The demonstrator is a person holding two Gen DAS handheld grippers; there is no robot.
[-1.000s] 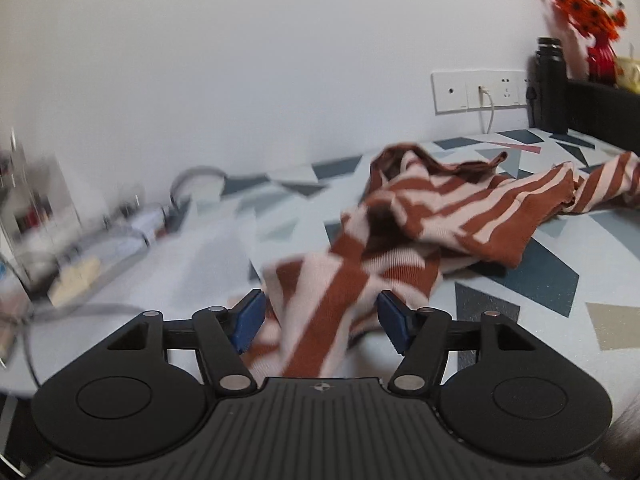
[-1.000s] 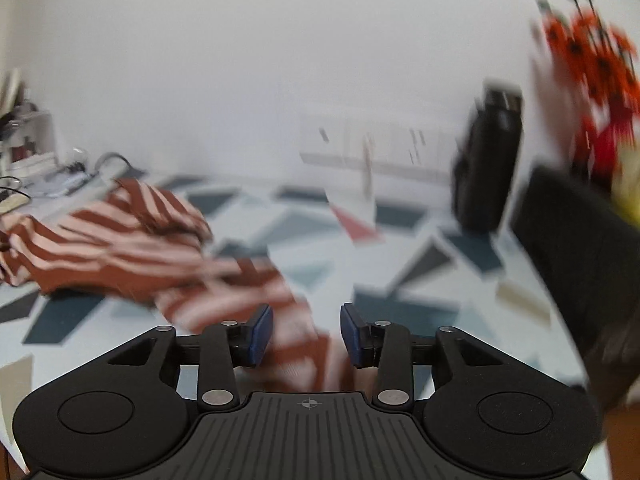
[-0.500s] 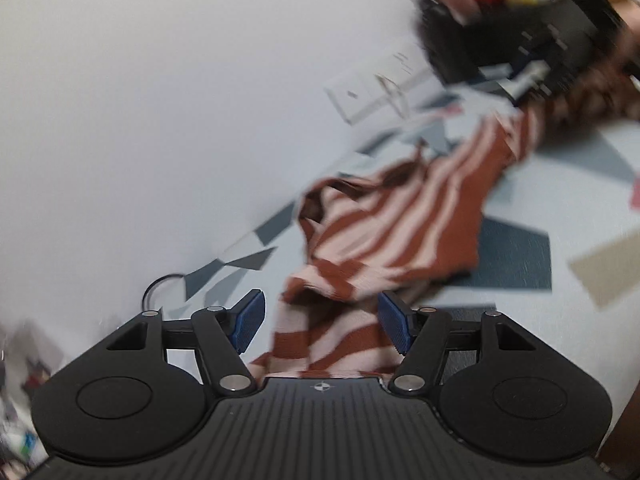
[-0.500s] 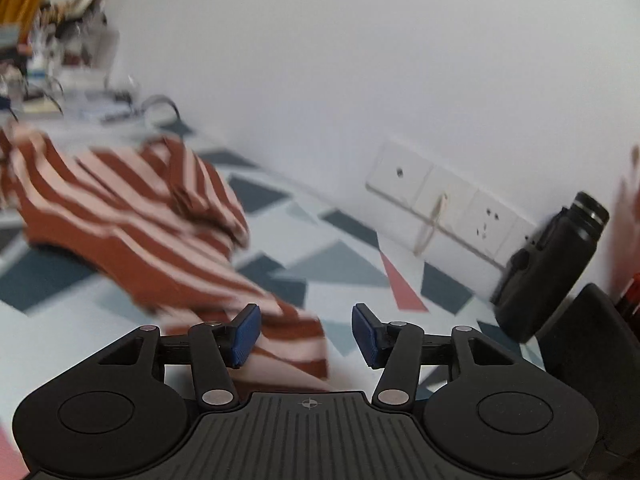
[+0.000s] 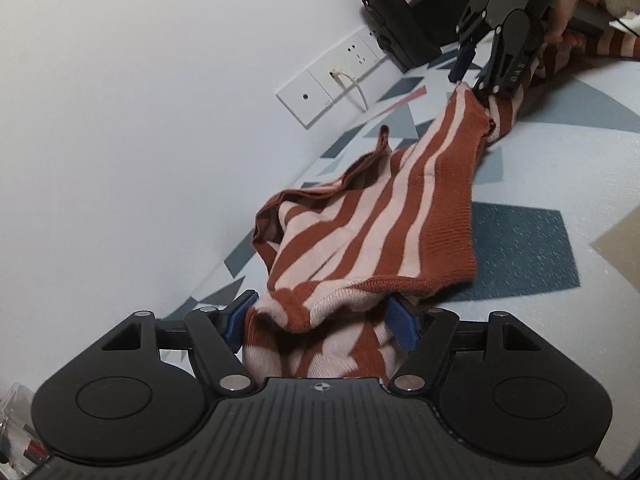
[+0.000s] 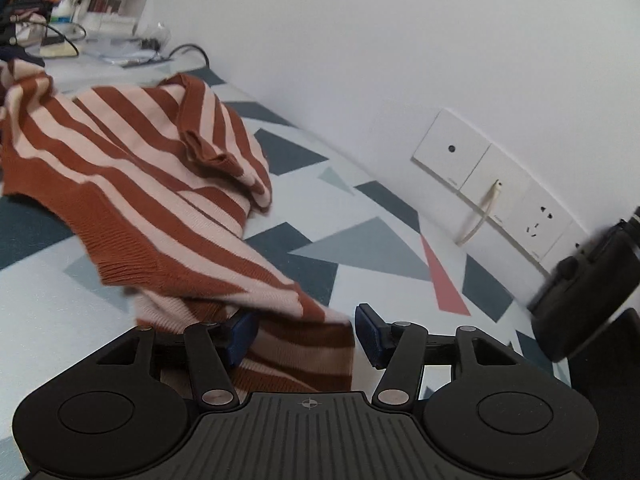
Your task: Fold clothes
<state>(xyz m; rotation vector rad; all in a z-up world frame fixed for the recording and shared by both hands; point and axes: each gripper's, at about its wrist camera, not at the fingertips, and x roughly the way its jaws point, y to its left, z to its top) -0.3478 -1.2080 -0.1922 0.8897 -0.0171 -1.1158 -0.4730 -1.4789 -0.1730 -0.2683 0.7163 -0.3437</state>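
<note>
— Brown-and-pink striped knitted sweater (image 5: 384, 216)?
— Stretched along grey table with geometric pattern (image 5: 540, 184), by white wall sockets (image 6: 496, 196).
— Left gripper (image 5: 320, 320)?
— Jaws just widening, spread, bunched knit between.
— Right gripper (image 6: 304, 332)?
— Likewise parting, sweater end between, far pad clear of cloth.

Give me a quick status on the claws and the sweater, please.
Left claw just opening, striped sweater bunched between jaws. Right claw just opening, sweater edge between, not pinched. Sweater crumpled on patterned table, unfolded. Black flask beyond right claw, clear of sweater.
</note>
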